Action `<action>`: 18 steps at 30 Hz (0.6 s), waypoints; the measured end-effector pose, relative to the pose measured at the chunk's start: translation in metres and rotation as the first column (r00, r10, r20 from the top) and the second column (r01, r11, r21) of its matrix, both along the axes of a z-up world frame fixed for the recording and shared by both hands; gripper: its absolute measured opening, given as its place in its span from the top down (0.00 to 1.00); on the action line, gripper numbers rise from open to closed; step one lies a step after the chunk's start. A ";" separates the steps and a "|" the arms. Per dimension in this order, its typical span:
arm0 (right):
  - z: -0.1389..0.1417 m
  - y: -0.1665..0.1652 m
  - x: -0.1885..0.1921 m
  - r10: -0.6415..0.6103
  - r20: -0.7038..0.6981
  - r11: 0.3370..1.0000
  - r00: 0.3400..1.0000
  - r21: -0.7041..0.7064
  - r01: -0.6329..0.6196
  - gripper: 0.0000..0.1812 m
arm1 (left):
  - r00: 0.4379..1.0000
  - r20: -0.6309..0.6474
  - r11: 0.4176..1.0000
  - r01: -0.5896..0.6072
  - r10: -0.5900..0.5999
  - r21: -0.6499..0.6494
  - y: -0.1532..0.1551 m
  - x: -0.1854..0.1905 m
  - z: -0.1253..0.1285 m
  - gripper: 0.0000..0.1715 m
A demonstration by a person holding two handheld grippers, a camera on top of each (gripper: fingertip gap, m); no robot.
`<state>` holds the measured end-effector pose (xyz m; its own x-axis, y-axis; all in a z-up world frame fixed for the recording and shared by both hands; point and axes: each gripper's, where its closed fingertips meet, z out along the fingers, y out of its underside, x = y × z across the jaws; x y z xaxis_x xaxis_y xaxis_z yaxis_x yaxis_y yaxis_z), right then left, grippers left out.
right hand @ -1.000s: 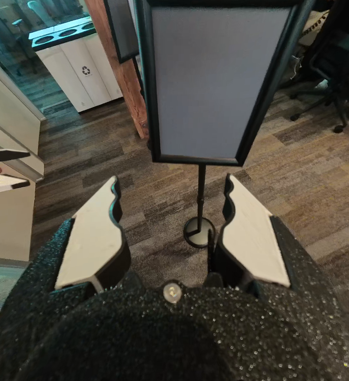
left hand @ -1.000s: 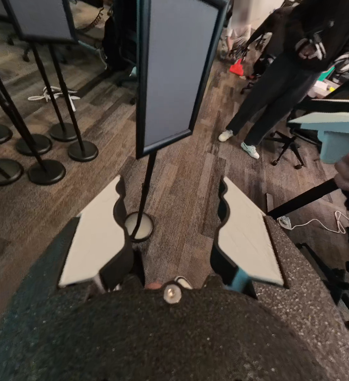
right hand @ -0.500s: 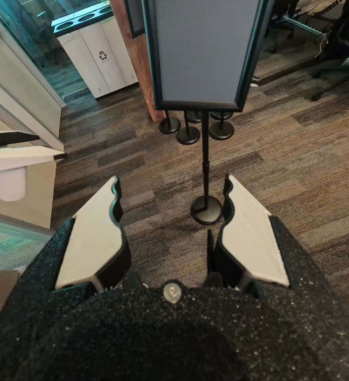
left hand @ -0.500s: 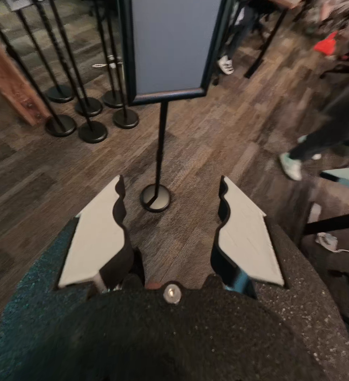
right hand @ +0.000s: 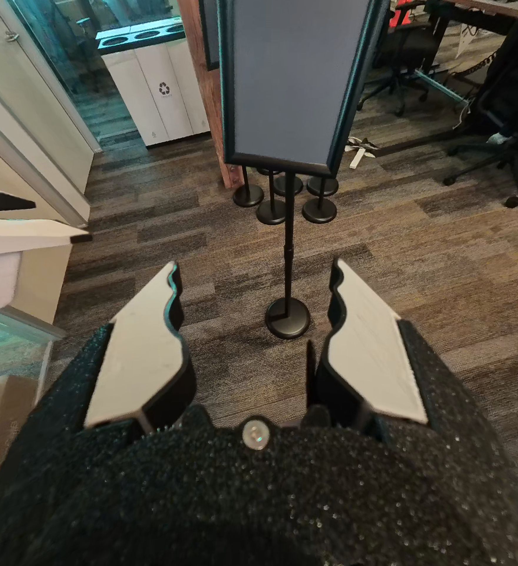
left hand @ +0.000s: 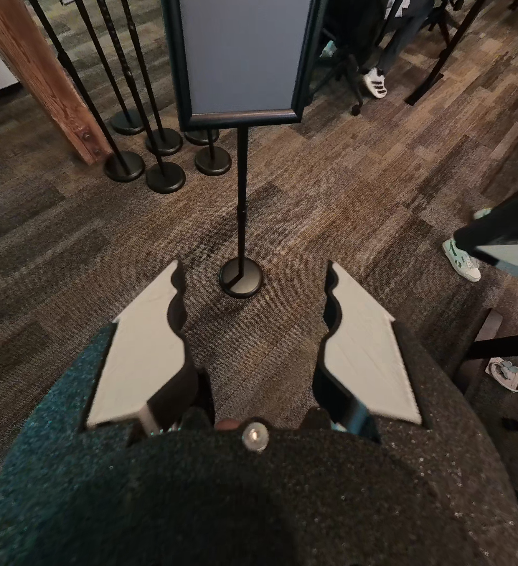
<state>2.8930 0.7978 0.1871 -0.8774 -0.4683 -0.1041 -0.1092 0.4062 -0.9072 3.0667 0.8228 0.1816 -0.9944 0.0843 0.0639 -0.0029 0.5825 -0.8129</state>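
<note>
A black sign stand with a framed blank grey panel (left hand: 242, 55) rises on a thin pole (left hand: 241, 196) from a round base (left hand: 241, 277) on the carpet. My left gripper (left hand: 253, 269) is open and empty, above the floor, short of the base. The same stand shows in the right wrist view: panel (right hand: 291, 79), pole (right hand: 288, 245), base (right hand: 287, 318). My right gripper (right hand: 256, 269) is open and empty, held back from the pole. The left gripper's fingers (right hand: 37, 235) show at that view's left edge.
Several more black stands cluster behind (left hand: 147, 159), next to a wooden post (left hand: 40, 76). A person's legs and shoes (left hand: 461, 258) are at the right, with office chairs (right hand: 496, 147) and a desk beyond. White recycling bins (right hand: 159, 101) and a glass wall stand at the far left.
Both grippers have pulled back and away from the sign stand, so its pole and base now show in full with the cluster of stands behind. Both grippers stayed open.
</note>
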 end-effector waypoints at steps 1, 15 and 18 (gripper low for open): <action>-0.002 0.002 0.001 -0.005 0.009 1.000 1.000 0.012 0.005 0.47 | 1.000 0.000 1.000 0.001 -0.001 0.002 0.002 0.000 0.000 0.47; -0.020 0.014 0.011 -0.012 -0.013 0.999 1.000 0.031 0.013 0.47 | 0.999 -0.033 1.000 0.004 -0.004 0.007 0.015 0.007 0.000 0.47; -0.037 0.016 0.015 -0.016 -0.013 0.998 1.000 0.058 0.017 0.47 | 0.999 -0.034 1.000 0.003 -0.002 0.014 0.018 0.012 -0.001 0.47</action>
<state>2.9083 0.8140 0.1505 -0.8865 -0.4470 -0.1197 -0.1131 0.4601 -0.8806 3.0791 0.8405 0.1801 -0.9915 0.0857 0.0984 -0.0285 0.5935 -0.8043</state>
